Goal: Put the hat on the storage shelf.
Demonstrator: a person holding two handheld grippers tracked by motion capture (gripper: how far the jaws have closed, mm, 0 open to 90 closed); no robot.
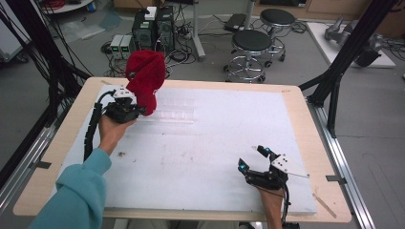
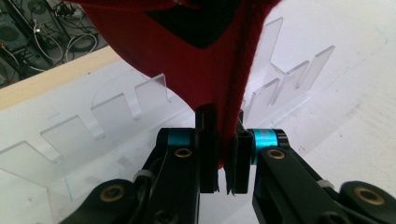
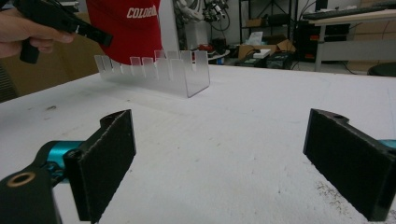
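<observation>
White tabletop (image 1: 200, 157): left tongs (image 2: 223, 154) pinch a red cap (image 2: 187, 56), its top cropped; right tongs (image 3: 224, 172) gape, idle.

This is a lab or workshop. Beyond the fingers (image 1: 261, 151) stand computer towers (image 1: 153, 28) with loose cables (image 1: 184, 43) on a grey floor, round stools (image 1: 251, 45), and black frame posts (image 1: 334, 76) beside the white table (image 1: 215, 143).

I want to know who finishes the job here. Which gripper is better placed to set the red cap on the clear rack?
Left, probably. The left gripper has its jaws shut on the red cap, held just above the clear rack. The right gripper rests open near the table's front edge, far from both.
</observation>
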